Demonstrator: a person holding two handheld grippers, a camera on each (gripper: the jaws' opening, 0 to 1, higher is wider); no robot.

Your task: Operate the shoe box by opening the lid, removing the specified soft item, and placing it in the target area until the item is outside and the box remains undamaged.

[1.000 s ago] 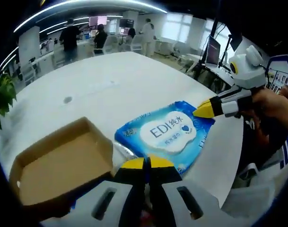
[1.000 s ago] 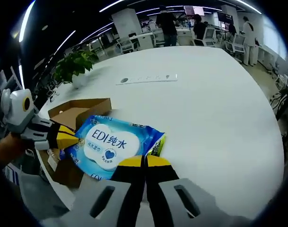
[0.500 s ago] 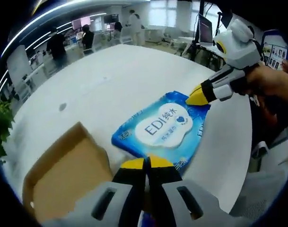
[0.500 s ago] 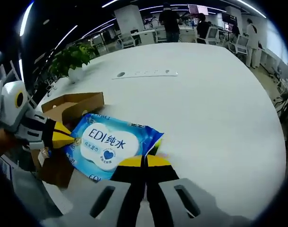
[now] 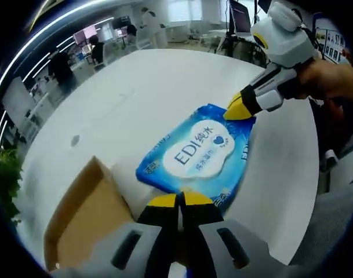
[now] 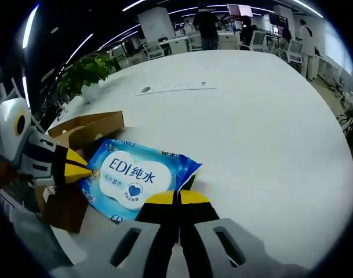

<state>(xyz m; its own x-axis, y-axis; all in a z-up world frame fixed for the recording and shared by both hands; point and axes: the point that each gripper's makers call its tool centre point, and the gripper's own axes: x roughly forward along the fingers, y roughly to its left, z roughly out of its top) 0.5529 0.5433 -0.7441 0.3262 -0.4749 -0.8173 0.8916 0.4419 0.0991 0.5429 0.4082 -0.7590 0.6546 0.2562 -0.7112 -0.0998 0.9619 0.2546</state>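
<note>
Left hand-held gripper (image 5: 179, 201): jaws drawn together, yellow tips meeting at the near edge of the blue wet-wipes pack (image 5: 196, 153); whether that edge is actually pinched cannot be told. In the right gripper view it is recorded entering from the left (image 6: 83, 168), tip at the pack's opposite short end.

Right hand-held gripper (image 6: 177, 199): jaws likewise drawn together, tips at the pack's (image 6: 135, 176) near corner; a grip on the wrapper cannot be confirmed. In the left gripper view its yellow tip (image 5: 235, 108) is seen touching the far corner of the pack, held by a person's hand (image 5: 333, 78).

Wet-wipes pack: soft item, outside the box, lying flat on the white bench (image 5: 124, 98). It is located directly ahead of each hand-held gripper. Its long axis runs from one gripper tip to the other, so both are equally near, one at each end.

Shoe box (image 5: 89, 223): brown cardboard, open, seen to the left of the left hand-held gripper and just beside the pack; no damage visible. In the right gripper view it (image 6: 86, 128) lies beyond the pack's left end.

Judgement: removal appears done; the coming move is taken to be placement, both ends to be released evenly.
</note>
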